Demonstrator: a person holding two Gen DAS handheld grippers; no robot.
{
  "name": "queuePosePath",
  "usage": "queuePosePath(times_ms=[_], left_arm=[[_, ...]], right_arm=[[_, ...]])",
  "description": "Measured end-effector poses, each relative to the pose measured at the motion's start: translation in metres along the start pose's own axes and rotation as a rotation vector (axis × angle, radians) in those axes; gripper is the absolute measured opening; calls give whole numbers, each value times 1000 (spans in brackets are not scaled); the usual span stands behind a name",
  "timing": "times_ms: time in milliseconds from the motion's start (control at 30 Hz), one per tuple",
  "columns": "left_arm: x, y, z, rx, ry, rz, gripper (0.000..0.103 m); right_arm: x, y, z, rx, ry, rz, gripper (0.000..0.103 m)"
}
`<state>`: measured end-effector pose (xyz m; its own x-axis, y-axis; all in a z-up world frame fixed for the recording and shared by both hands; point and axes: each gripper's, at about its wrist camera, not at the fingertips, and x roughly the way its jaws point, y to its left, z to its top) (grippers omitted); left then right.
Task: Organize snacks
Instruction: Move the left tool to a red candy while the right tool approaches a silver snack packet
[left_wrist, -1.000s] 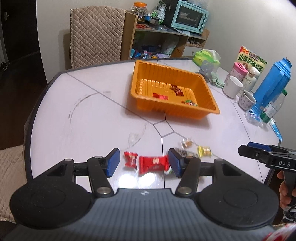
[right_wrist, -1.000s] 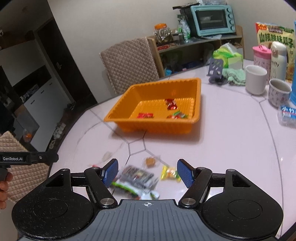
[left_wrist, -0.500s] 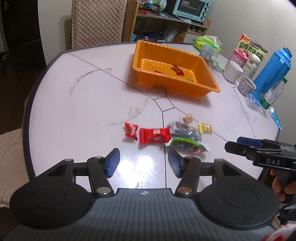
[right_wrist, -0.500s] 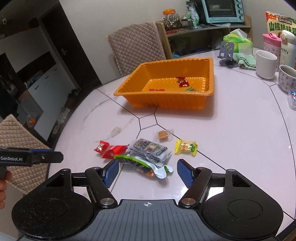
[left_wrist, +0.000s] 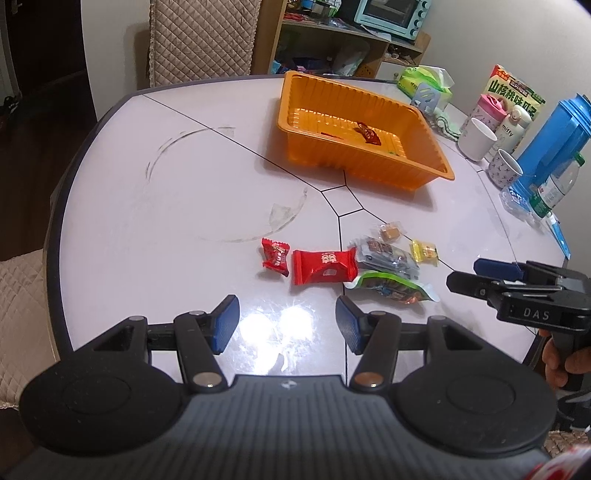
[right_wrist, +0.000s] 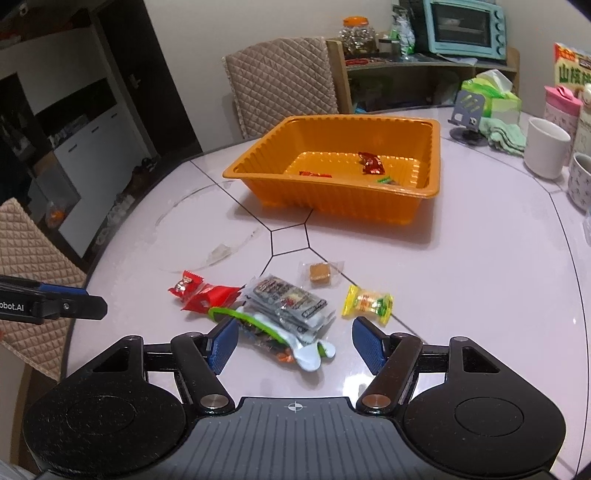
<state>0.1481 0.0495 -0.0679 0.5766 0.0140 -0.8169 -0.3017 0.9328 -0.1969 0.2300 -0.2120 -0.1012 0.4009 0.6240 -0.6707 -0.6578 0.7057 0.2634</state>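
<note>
Several wrapped snacks lie loose on the white table: a small red candy (left_wrist: 275, 256), a red packet (left_wrist: 324, 265), a green packet (left_wrist: 391, 285), a silver packet (right_wrist: 290, 301), a yellow candy (right_wrist: 367, 303) and a brown candy (right_wrist: 319, 272). An orange tray (left_wrist: 354, 162) behind them holds a few snacks, also in the right wrist view (right_wrist: 332, 201). My left gripper (left_wrist: 287, 326) is open and empty, short of the red packet. My right gripper (right_wrist: 295, 343) is open and empty over the green packet's near end (right_wrist: 258, 325).
At the table's far right stand a white mug (left_wrist: 477, 139), a patterned cup (left_wrist: 504, 170), a pink bottle (left_wrist: 489, 109), a blue jug (left_wrist: 554, 136), a water bottle (left_wrist: 554, 188) and a tissue pack (left_wrist: 424, 83). A quilted chair (right_wrist: 280, 85) and a shelf with an oven (right_wrist: 463, 27) stand behind.
Both grippers have pulled back and risen from the snacks. The red packet that sat between my left fingers now lies ahead of them. Nothing was picked up.
</note>
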Motion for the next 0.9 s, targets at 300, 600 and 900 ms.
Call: queuePosePath(times_ms=[300, 600, 900], left_arm=[[15, 4, 8, -13, 18, 2, 54], [31, 8, 16, -19, 41, 8, 54], [44, 14, 22, -34, 63, 18, 54]], right_arm=[[37, -8, 14, -73, 47, 68, 65], [76, -11, 24, -148, 106, 119, 65], [102, -8, 27, -189, 153, 136, 65]])
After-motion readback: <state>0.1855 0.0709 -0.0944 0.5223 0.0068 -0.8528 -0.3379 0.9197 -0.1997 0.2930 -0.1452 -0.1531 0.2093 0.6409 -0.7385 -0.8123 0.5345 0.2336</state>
